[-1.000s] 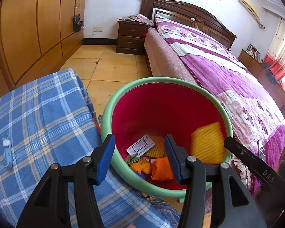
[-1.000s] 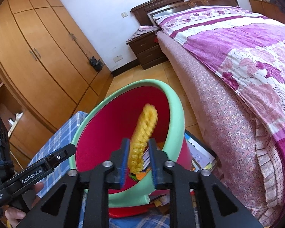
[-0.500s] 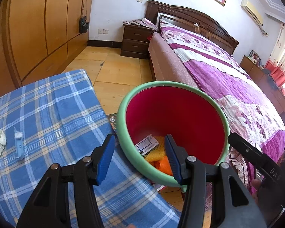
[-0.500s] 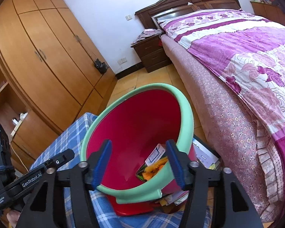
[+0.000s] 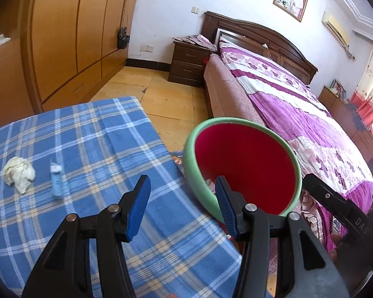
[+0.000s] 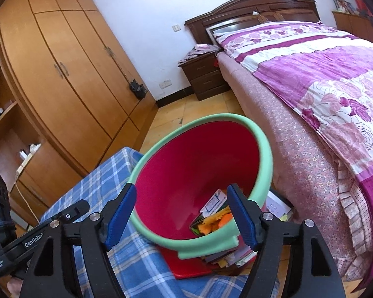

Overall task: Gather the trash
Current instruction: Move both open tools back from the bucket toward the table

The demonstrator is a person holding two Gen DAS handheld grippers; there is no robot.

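The counter (image 5: 92, 134), covered in a blue checked cloth, stands beside the bed (image 6: 323, 79), and the red bin (image 6: 201, 154) with its green rim sits between them, just off the counter's edge. Several pieces of trash (image 6: 215, 217) already lie at the bottom of the bin: a small printed card and some orange and yellow wrappers, so part of the collecting looks done. Two things are left on the counter, well apart from the bin: a crumpled white tissue (image 5: 18, 173) and, just beside it, a small light-blue tube (image 5: 56, 183). Both probably count as trash still to be picked up.

The right tool (image 6: 181, 217) hangs over the bin; its jaws have just been opening and stand wide with nothing between them. The left tool (image 5: 181, 204) hovers over the counter's edge by the rim, jaws parted and empty. My guess is the tissue or tube comes next.
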